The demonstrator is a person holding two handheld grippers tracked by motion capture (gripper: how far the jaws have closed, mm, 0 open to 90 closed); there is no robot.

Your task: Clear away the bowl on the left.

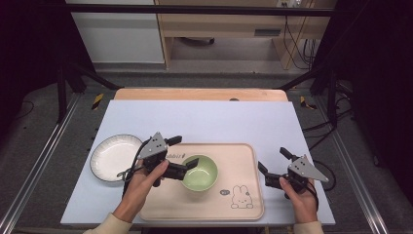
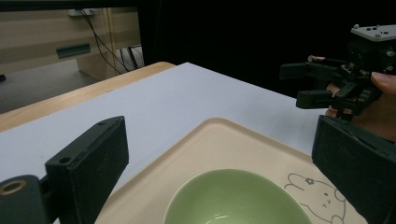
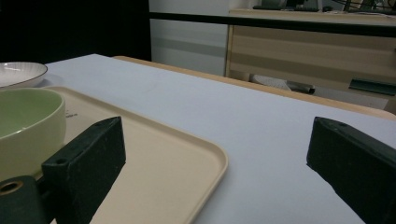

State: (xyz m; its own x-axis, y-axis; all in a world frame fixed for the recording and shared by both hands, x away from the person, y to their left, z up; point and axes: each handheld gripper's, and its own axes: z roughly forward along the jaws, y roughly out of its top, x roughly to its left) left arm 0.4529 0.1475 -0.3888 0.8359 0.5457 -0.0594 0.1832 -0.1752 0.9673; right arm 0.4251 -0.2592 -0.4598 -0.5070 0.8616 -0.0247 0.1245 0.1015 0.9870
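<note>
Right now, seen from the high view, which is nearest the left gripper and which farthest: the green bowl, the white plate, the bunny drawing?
From the left gripper:
1. Green bowl, just at its jaws, on the tray.
2. White plate, behind it, off the tray's left side.
3. Bunny drawing, the tray's near-right corner.

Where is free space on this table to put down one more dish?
The far half of the pale mat, beyond the tray and white plate, is bare. A narrower strip lies right of the tray, near the right gripper. It is crowded around the green bowl, where the left gripper hangs with open jaws.
</note>
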